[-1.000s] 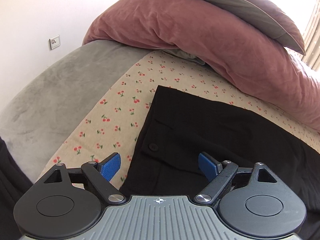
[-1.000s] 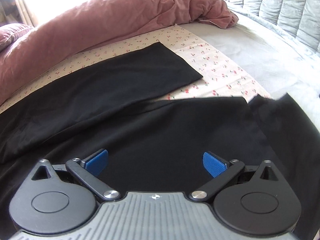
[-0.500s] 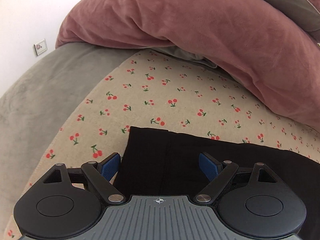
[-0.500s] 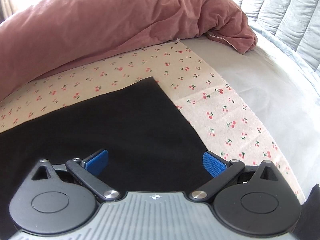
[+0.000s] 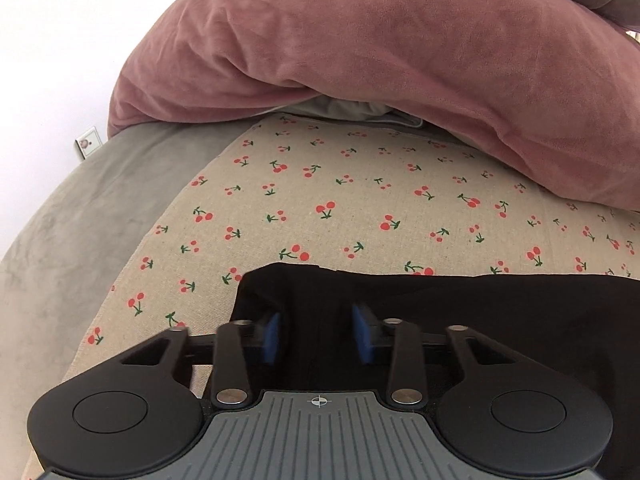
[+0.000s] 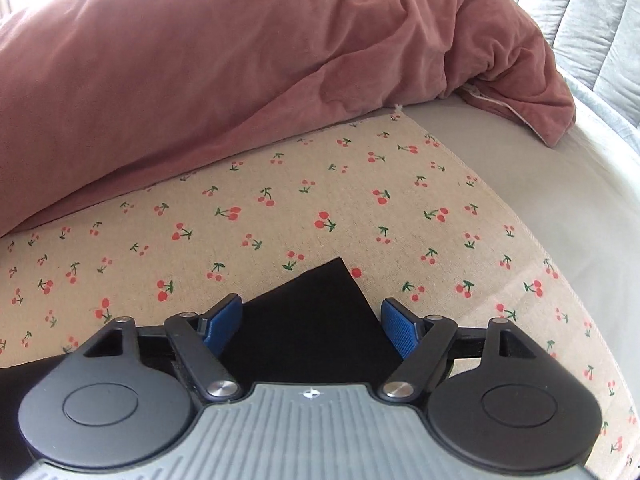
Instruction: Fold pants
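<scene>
Black pants (image 5: 480, 304) lie flat on a cherry-print cloth (image 5: 340, 200). In the left wrist view my left gripper (image 5: 316, 332) is low over the pants' far left corner, its blue pads (image 5: 272, 336) narrowed around a raised bunch of the black fabric. In the right wrist view my right gripper (image 6: 312, 320) is open, and the far corner of a pant leg (image 6: 316, 312) lies between its blue pads (image 6: 224, 316). The fabric under both gripper bodies is hidden.
A bulky pink duvet (image 5: 360, 60) (image 6: 200, 72) lies along the far side of the cloth. Grey bedding (image 5: 80, 216) is to the left. A pale sheet (image 6: 560, 184) and a quilted headboard (image 6: 592, 12) are to the right. A wall socket (image 5: 89, 145) is far left.
Both grippers have moved forward over the pants to their far corners. The left jaws have narrowed onto the fabric; the right jaws have narrowed slightly and still stand apart.
</scene>
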Action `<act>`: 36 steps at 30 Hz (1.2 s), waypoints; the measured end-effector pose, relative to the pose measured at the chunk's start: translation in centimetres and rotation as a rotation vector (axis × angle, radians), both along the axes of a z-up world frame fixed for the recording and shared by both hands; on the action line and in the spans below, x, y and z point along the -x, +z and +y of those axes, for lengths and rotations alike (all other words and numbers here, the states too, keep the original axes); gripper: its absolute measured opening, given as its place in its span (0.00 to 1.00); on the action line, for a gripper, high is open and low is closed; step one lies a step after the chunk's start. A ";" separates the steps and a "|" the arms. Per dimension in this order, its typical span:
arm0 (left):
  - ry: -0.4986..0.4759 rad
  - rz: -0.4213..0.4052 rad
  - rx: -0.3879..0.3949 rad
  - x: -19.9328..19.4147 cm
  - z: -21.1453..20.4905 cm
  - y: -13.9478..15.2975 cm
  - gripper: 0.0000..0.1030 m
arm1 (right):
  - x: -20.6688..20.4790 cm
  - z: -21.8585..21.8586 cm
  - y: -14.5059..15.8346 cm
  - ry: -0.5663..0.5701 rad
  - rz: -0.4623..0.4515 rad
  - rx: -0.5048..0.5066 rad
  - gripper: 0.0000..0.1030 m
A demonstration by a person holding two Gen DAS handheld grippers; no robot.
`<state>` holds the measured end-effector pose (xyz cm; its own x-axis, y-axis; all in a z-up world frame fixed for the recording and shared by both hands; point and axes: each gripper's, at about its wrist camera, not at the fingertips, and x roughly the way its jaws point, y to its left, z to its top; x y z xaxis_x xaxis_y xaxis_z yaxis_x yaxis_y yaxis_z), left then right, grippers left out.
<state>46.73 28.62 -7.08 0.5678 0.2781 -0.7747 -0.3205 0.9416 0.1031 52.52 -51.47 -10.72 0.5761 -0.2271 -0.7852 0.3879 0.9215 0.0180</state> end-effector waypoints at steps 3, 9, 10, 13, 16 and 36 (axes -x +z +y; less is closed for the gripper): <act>-0.028 -0.007 -0.007 0.0 -0.3 0.1 0.11 | 0.6 0.0 0.6 0.023 -0.019 -0.017 0.10; 0.041 -0.076 0.010 0.7 0.3 1.1 0.10 | 2.0 0.4 4.1 -0.020 -0.103 0.030 0.00; 0.040 -0.085 0.011 0.7 0.4 1.5 0.10 | 2.1 0.5 4.8 -0.017 -0.118 0.035 0.00; 0.050 -0.109 0.022 1.0 0.5 2.3 0.10 | 2.1 0.8 5.9 -0.013 -0.117 0.067 0.00; 0.066 -0.158 0.070 2.0 0.9 3.9 0.10 | 3.0 0.8 8.1 -0.024 -0.177 0.053 0.00; -0.127 -0.144 0.454 28.5 7.4 1.2 0.21 | 39.0 -5.6 6.8 0.022 -0.225 -0.234 0.00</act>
<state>18.25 36.07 -5.83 0.6853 -0.1477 -0.7131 -0.1813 0.9138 -0.3635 13.49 -57.11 -3.91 0.7442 -0.0415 -0.6667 0.3303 0.8904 0.3132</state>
